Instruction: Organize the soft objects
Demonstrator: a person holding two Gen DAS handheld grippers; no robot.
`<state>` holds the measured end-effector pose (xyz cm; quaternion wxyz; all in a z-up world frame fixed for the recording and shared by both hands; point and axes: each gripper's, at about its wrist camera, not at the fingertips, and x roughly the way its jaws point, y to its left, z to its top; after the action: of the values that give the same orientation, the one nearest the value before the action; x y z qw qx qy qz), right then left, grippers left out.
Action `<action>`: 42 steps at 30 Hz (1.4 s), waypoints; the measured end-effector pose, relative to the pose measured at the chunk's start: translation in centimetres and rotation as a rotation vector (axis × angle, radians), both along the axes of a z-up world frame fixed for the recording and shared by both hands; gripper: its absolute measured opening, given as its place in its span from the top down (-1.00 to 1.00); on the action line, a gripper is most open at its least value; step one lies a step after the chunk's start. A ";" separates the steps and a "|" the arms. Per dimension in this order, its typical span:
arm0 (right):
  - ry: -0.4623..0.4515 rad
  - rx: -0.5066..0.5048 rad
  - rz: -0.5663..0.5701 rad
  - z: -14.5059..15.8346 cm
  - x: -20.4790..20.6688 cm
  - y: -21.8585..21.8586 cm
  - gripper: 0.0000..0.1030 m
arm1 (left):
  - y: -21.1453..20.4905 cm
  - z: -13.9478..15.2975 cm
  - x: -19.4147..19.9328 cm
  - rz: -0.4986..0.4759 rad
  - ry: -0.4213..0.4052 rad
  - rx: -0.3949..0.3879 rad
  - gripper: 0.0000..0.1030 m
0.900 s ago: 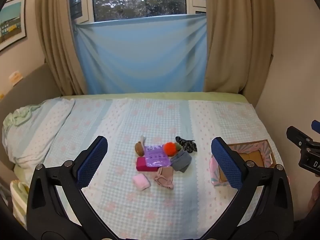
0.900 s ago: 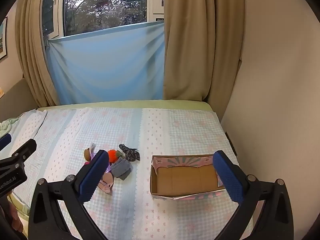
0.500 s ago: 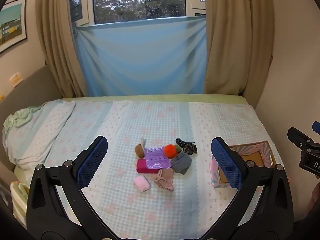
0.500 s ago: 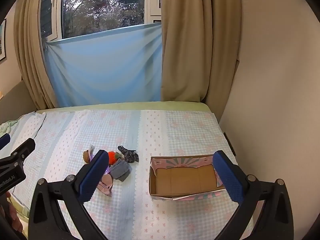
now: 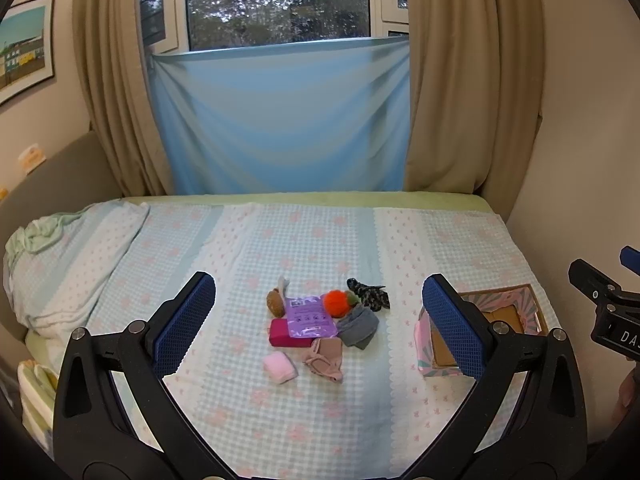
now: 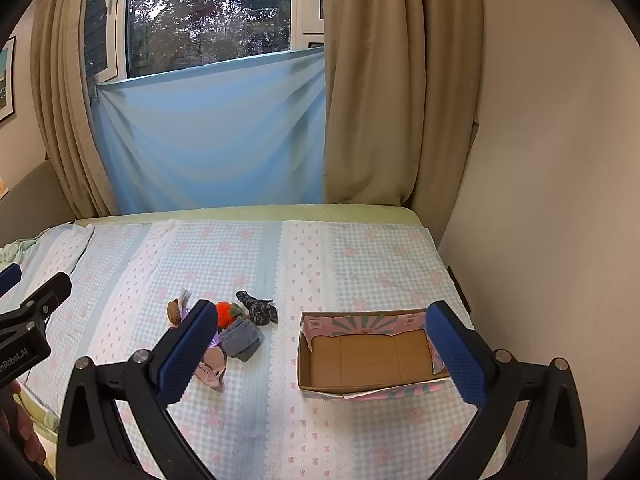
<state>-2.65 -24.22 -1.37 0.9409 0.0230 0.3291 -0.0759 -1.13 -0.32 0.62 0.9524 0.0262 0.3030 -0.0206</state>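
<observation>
Pale blue-and-white checked bedspread [image 5: 320, 412] with pink flowers. Magenta block [image 5: 289, 337] under a lilac printed pouch [image 5: 308, 317]; orange pompom [image 5: 337, 303]; grey folded cloth [image 5: 358, 327]; black-and-white patterned sock [image 5: 370, 295]; pink roll [image 5: 279, 366]. Pink-and-teal sunburst cardboard box [image 6: 360, 324], plain brown inside.

The left claw [image 5: 320, 320] hangs wide open and empty above the bed [image 5: 320, 420]. Around the purple pouch [image 5: 309, 316]: pompom [image 5: 336, 303] right, grey sock [image 5: 358, 326] right, pink roll [image 5: 280, 367] nearer. The box [image 5: 500, 320] sits far right.
</observation>
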 end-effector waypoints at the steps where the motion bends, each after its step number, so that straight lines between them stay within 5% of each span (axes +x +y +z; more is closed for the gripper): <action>1: 0.000 0.000 0.002 0.0 0.0 0.0 -1.00 | 0.0 -0.1 -0.1 0.001 0.000 -0.001 -0.99; 42: -0.023 -0.003 0.014 0.1 -0.9 -0.9 -1.00 | -1.6 0.3 -1.1 -0.005 -0.006 -0.009 -0.99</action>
<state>-3.58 -25.08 -1.28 0.9452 0.0203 0.3184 -0.0693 -2.25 -1.92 0.89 0.9534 0.0225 0.3000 -0.0243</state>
